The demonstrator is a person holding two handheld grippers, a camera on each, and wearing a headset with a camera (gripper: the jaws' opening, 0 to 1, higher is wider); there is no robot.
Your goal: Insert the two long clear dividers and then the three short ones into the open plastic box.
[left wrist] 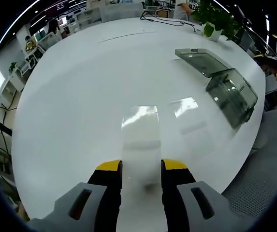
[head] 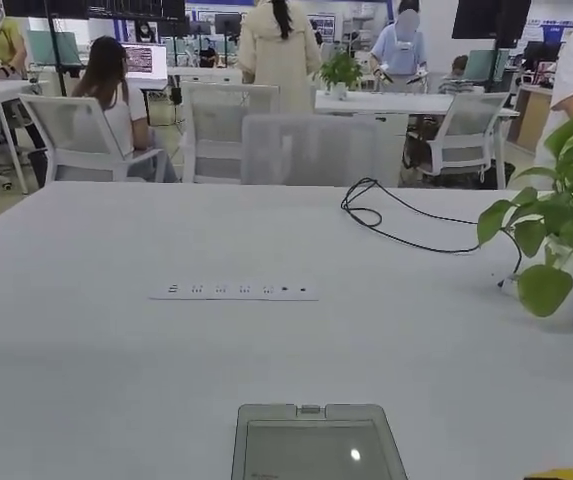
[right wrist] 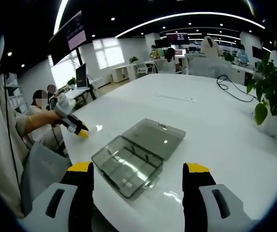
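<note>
White table [head: 166,340] carries the open box [right wrist: 128,166], in which no dividers can be made out. Clear dividers [left wrist: 140,123] lie flat just ahead of the left gripper [left wrist: 141,165], whose jaws are narrowly parted and empty. The right gripper [right wrist: 138,167] is held wide open and empty before the box. Pickup of the first long divider is judged to be in hand; a thin flat edge must be pinched next.

Head view: table [head: 116,330] spans the frame. Box lid [head: 316,440] bottom centre. Power strip [head: 234,291] mid-frame, above the lid. Cable [head: 396,228] upper right; potted plant [head: 556,235] at right edge. Right gripper view: plastic box [right wrist: 128,166] centre, open. Left gripper view: clear dividers [left wrist: 140,121] flat at centre.
</note>
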